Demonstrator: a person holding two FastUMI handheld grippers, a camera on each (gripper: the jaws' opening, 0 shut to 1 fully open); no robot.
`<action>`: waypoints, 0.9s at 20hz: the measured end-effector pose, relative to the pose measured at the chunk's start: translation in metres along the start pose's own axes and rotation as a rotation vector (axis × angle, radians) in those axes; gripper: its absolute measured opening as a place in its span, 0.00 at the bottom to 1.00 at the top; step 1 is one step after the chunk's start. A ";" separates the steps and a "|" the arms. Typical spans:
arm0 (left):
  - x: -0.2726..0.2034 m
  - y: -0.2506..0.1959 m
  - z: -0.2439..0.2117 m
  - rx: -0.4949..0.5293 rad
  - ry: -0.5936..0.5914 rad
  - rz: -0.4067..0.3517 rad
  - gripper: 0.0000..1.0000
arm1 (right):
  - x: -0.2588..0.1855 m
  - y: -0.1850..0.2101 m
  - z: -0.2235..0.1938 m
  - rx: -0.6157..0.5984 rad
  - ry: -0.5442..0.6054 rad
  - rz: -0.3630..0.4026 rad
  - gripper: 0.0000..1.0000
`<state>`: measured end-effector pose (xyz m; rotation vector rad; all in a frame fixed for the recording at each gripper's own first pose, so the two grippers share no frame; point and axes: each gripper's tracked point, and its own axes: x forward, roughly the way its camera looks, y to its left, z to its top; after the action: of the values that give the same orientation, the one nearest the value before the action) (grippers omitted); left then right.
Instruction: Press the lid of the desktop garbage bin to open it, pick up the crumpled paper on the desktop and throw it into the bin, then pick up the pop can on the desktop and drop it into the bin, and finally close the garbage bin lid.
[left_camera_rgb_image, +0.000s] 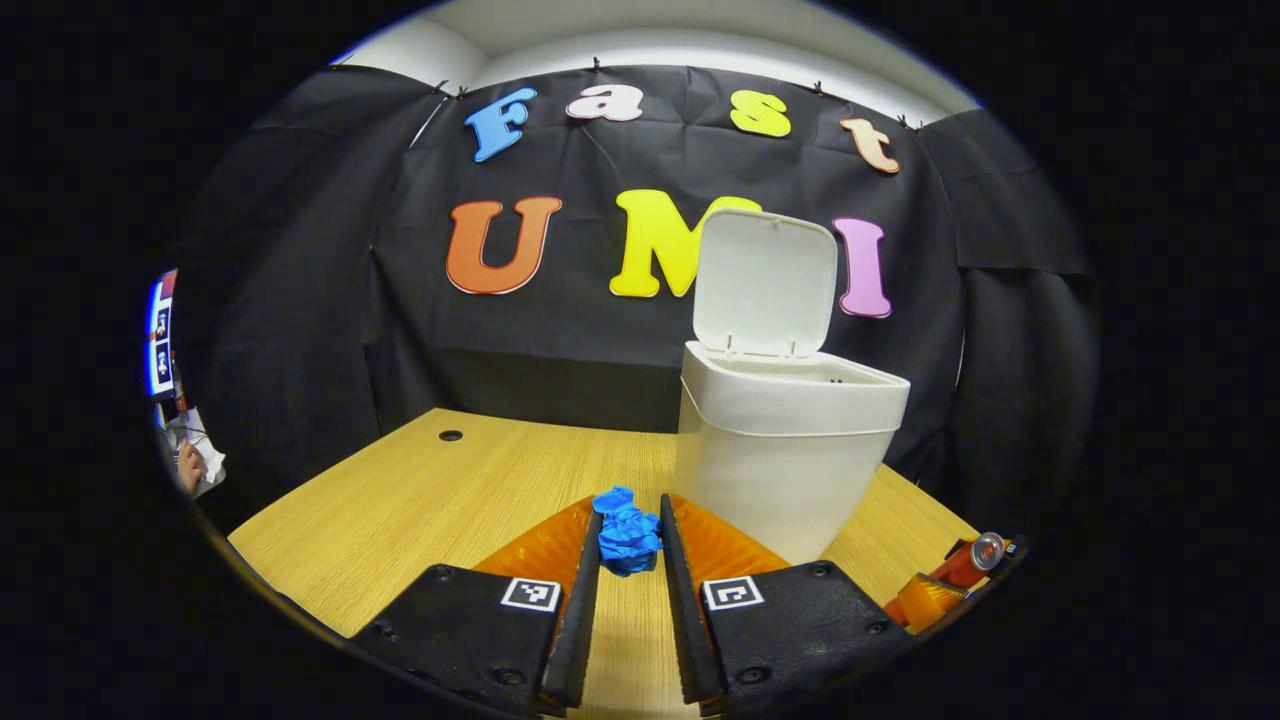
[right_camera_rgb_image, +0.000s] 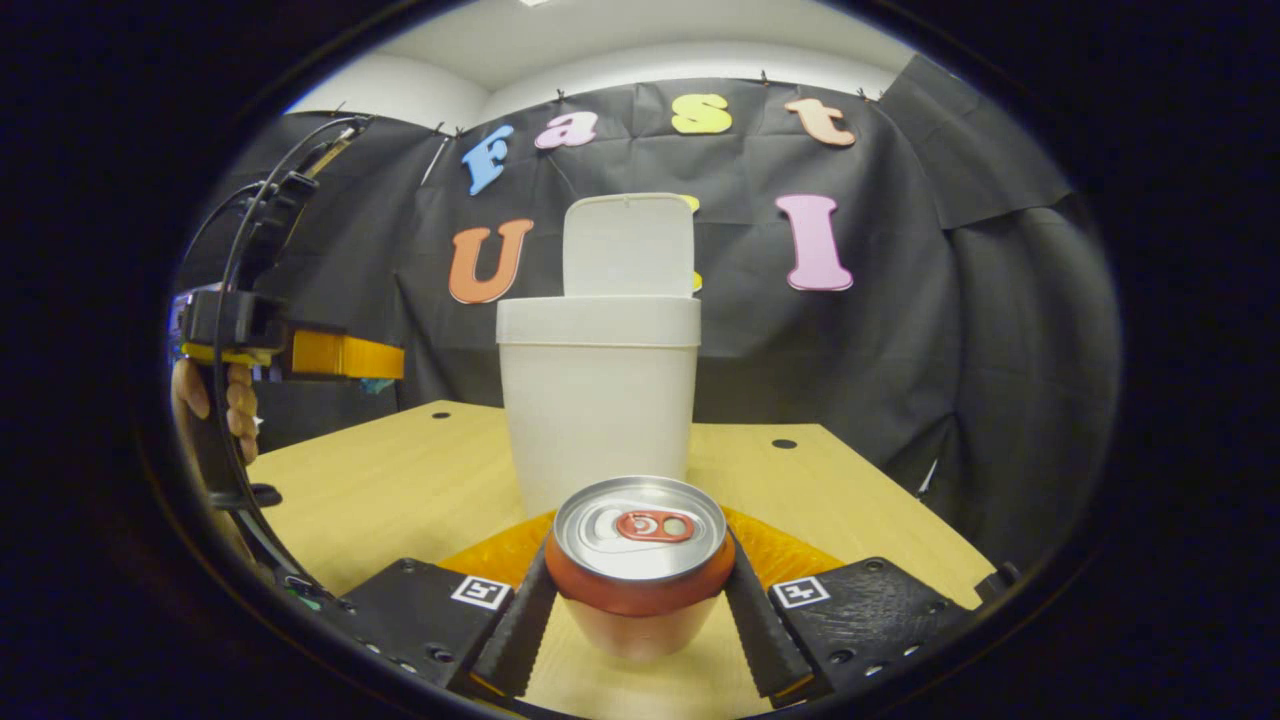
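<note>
Bin (left_camera_rgb_image: 785, 470) seen standing on wooden table (left_camera_rgb_image: 420, 500), lid (left_camera_rgb_image: 765, 285) raised upright behind open mouth. Blue crumpled paper (left_camera_rgb_image: 628, 535) clamped between fingers of left gripper (left_camera_rgb_image: 630, 545), held above tabletop just left of bin. In left gripper view, can (left_camera_rgb_image: 975, 558) glimpsed at far right edge with part of other gripper.

In right gripper view, can (right_camera_rgb_image: 640, 565) held upright between fingers of right gripper (right_camera_rgb_image: 640, 590), both fingers pressed against its sides, directly in front of bin (right_camera_rgb_image: 598, 400). Left gripper (right_camera_rgb_image: 300, 350) and holding hand (right_camera_rgb_image: 215, 395) seen far left, raised above table (right_camera_rgb_image: 380, 480).
</note>
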<state>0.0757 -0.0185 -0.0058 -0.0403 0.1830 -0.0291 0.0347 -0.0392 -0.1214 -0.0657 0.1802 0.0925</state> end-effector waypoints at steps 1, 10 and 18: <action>0.002 0.000 0.007 0.009 -0.013 -0.001 0.37 | -0.002 -0.003 -0.001 -0.003 0.001 -0.001 0.80; 0.030 -0.028 0.062 0.052 -0.100 -0.017 0.37 | -0.008 -0.009 -0.021 0.014 0.005 0.020 0.80; 0.081 -0.107 0.114 0.057 -0.171 -0.139 0.37 | -0.025 -0.006 -0.022 0.093 -0.008 0.099 0.80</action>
<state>0.1734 -0.1233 0.0962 0.0016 0.0078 -0.1688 0.0073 -0.0491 -0.1385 0.0366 0.1799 0.1825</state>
